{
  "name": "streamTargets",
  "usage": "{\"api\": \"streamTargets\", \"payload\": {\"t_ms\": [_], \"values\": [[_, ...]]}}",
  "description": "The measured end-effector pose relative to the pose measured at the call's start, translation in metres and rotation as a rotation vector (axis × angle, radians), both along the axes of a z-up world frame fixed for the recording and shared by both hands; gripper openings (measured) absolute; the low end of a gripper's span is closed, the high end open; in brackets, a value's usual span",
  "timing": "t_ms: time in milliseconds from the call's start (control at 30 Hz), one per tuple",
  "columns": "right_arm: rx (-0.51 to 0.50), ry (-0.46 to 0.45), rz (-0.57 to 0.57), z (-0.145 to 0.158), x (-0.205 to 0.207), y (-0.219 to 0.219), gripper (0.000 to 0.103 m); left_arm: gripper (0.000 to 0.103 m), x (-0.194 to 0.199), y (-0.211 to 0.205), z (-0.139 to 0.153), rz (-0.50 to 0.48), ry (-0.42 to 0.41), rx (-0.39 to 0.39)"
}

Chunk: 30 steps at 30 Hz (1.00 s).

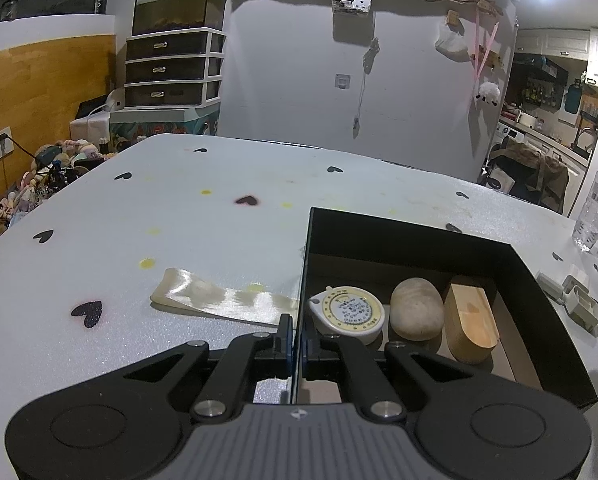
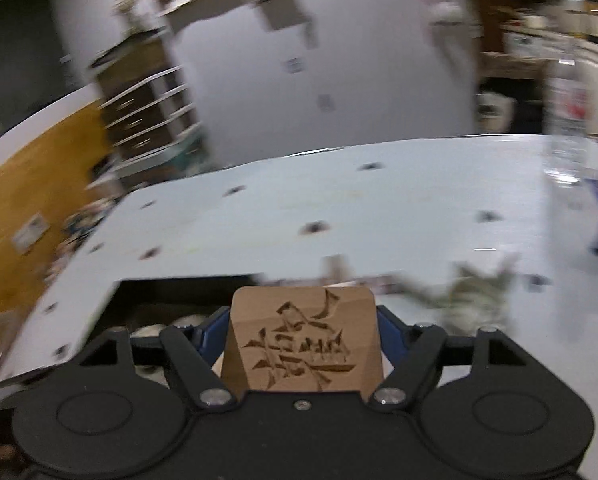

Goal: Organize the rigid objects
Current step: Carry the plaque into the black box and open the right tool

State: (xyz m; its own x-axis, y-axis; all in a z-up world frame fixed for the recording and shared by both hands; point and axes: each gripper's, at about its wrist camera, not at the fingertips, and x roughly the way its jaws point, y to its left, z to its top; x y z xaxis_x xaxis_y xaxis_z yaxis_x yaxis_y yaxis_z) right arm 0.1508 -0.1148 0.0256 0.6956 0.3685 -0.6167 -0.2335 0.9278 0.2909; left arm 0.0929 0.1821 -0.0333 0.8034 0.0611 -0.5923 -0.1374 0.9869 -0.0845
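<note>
Low right in the left view, the black box (image 1: pixel 419 236) holds a tape measure (image 1: pixel 349 312), stone (image 1: pixel 417 308) and wooden block (image 1: pixel 471 320). The left gripper (image 1: pixel 295 340) pinches its wall; the right gripper (image 2: pixel 303 336) clasps a carved wooden block (image 2: pixel 303 344), probably boxed next.

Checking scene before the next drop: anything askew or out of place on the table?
Mostly tidy. The cream ribbon lies loose on the table, one end running to the black box wall; it's soft, not rigid. Yellow stains dot the surface. In the box, the wooden block lies tilted beside the stone.
</note>
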Motion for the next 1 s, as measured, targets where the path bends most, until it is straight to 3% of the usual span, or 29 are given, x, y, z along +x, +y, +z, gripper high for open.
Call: {"api": "streamTargets", "payload": {"t_ms": [300,600,867,1000], "values": [[0.019,0.156,0.132,-0.002,0.005,0.086,0.076,0.004,-0.001,0.004,-0.001,-0.002,-0.005,-0.024],[-0.100,0.297,0.055,-0.029,0.009,0.128,0.076,0.005,-0.002,0.009,-0.002,-0.008,-0.014,-0.050],[-0.173,0.311,-0.005,-0.039,0.008,0.136,0.076,0.005,-0.002,0.011,-0.002,-0.015,-0.019,-0.060],[-0.175,0.307,-0.010,-0.036,0.006,0.135,0.082,0.005,-0.002,0.011,-0.003,-0.015,-0.018,-0.062]]}}
